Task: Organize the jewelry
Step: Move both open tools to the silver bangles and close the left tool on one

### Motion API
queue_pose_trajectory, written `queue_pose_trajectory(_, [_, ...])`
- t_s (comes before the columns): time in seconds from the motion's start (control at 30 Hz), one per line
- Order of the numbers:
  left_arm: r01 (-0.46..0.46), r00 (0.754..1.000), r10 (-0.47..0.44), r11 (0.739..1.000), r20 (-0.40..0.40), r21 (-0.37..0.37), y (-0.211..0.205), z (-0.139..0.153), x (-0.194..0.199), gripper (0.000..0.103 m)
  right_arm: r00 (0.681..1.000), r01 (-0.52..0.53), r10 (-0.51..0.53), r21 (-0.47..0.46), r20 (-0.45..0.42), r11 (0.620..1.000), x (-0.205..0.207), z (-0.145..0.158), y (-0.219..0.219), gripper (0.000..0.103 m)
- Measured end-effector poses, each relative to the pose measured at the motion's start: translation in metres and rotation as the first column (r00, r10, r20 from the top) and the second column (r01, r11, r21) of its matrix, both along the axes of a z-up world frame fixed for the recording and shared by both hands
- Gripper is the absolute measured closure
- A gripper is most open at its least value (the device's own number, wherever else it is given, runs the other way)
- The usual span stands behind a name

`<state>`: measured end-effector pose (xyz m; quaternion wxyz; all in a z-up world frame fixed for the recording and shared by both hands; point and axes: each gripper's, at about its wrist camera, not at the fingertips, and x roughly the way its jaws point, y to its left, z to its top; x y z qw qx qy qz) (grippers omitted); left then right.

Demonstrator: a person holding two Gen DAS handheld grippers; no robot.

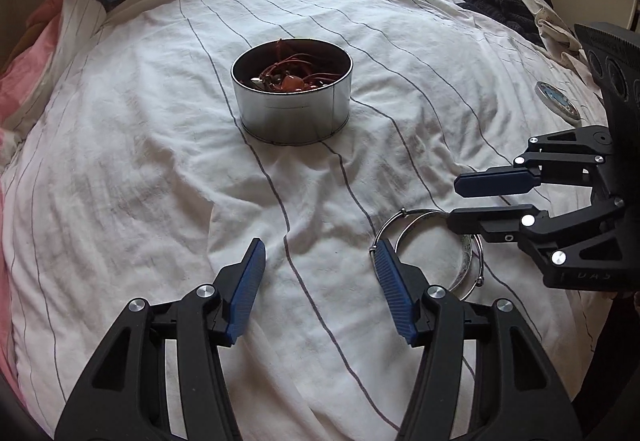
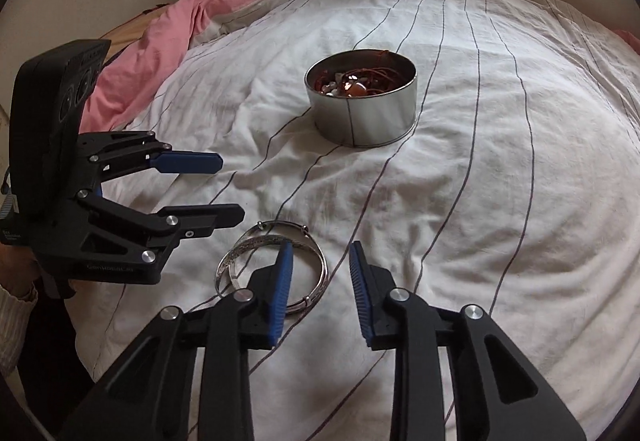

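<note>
Silver bangles (image 2: 272, 265) lie flat on the striped sheet (image 2: 460, 201), under the left finger of the right gripper (image 2: 318, 281), which is nearer. Its jaws stand apart, gripping nothing. The left gripper (image 1: 320, 281) is released beside them; the tin (image 2: 362, 101) stands well ahead.

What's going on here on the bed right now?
A person is tidying jewelry with two hand-held grippers. A round metal tin on the striped white bedsheet already holds red cords and beads. Silver bangles lie on the sheet nearer the camera. The left gripper and right gripper both hover by the bangles, jaws open and holding nothing. A tin lid lies off to the side.
</note>
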<state>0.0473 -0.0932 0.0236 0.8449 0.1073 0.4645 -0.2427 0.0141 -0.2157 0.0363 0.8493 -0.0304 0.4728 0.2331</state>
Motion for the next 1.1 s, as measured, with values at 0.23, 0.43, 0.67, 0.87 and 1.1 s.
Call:
queue_pose_trajectory(0.23, [0.052, 0.998, -0.056, 0.993, 0.029, 0.102, -0.021, -0.013, -0.005, 0.045, 1.000, -0.013, 0.014, -0.160, 0.001, 0.987, -0.008, -0.017, 0.009, 0.080])
queue_pose_trajectory(0.43, [0.065, 0.997, -0.068, 0.994, 0.022, 0.093, -0.023, -0.014, -0.005, 0.036, 0.999, 0.032, -0.029, -0.155, 0.016, 0.987, -0.004, -0.013, -0.004, 0.080])
queue_pose_trajectory(0.67, [0.071, 0.997, -0.075, 0.991, 0.036, 0.115, -0.027, -0.015, -0.006, 0.036, 0.998, 0.048, -0.046, -0.051, 0.029, 0.998, 0.001, -0.003, -0.014, 0.081])
queue_pose_trajectory(0.87, [0.071, 0.997, -0.075, 0.991, 0.033, 0.115, -0.028, -0.015, -0.006, 0.036, 0.997, 0.073, -0.069, -0.164, 0.030, 0.984, 0.013, -0.016, -0.006, 0.081])
queue_pose_trajectory(1.1, [0.070, 0.997, -0.075, 0.990, 0.035, 0.118, -0.028, -0.015, -0.006, 0.035, 0.998, 0.054, -0.052, -0.095, 0.031, 0.994, 0.010, -0.009, -0.015, 0.081])
